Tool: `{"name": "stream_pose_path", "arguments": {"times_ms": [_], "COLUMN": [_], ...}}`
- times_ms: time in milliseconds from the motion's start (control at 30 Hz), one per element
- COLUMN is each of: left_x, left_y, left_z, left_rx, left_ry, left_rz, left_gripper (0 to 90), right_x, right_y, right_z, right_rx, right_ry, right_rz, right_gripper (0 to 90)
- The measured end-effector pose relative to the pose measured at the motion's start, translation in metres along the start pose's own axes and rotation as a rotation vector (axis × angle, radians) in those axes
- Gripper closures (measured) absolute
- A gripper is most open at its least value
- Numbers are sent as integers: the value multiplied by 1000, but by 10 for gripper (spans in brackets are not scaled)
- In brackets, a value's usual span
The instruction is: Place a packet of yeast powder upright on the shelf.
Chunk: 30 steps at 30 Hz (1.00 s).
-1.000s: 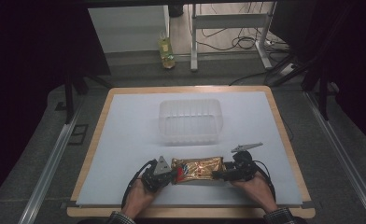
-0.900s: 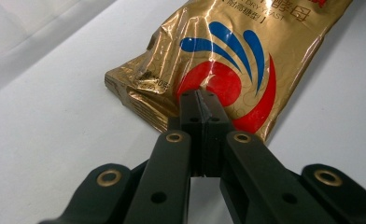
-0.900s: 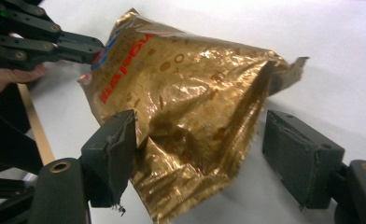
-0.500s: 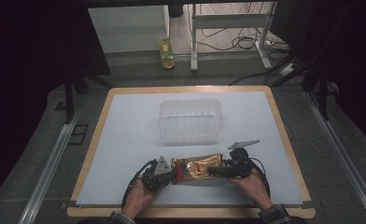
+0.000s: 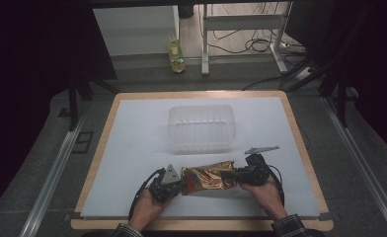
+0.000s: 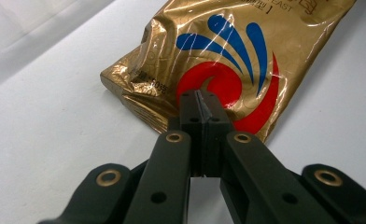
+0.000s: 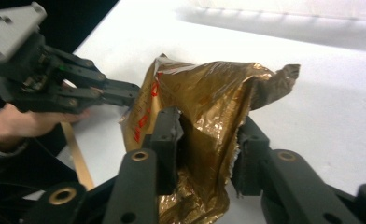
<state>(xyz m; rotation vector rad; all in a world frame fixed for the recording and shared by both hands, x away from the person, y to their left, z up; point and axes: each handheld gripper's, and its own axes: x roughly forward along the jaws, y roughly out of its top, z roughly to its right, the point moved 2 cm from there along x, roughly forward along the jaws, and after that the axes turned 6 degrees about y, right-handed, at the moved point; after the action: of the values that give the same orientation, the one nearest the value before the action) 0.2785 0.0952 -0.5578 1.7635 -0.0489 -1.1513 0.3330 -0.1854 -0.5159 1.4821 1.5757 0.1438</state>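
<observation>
Two grippers hold one gold foil pouch [image 5: 207, 177] near the tabletop's [image 5: 132, 148] front edge: the left gripper [image 6: 200, 100] clamped tight on its sealed end, the right gripper [image 7: 207, 154], jaws just closing, pinching the crumpled opposite end. The foil looks light, soft, crinkly and slippery; flat seams probably offer the surest hold.
</observation>
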Motion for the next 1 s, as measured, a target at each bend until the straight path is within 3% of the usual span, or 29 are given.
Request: {"name": "stream_pose_path", "arguments": {"times_ms": [67,333,533,700,933,967,1000], "left_x": [0,-1,-7,-9,-14,-16,-17], "left_y": [0,1,4,5,7,7,7], "left_z": [0,1,2,2,-2,-3,-4], "left_rx": [0,2,6,3,-1,-5,-8], "left_ry": [1,15,84,111,179,193,202], "left_rz": [0,1,32,46,71,70,69], "left_gripper": [897,877,635,525,281,212,212], "right_x": [-1,-2,-7,-9,-19,-23,-23], "right_y": [1,3,8,12,23,26,26], "right_z": [-1,-5,-10,-15,-25,-26,-26], "right_rx": [27,39,22,2,-35,-44,-44], "right_ry": [14,14,2,-10,-52,-68,-68], "right_rz": [9,20,23,25,33,43,43], "right_gripper": [705,758,794,803,811,813,813]}}
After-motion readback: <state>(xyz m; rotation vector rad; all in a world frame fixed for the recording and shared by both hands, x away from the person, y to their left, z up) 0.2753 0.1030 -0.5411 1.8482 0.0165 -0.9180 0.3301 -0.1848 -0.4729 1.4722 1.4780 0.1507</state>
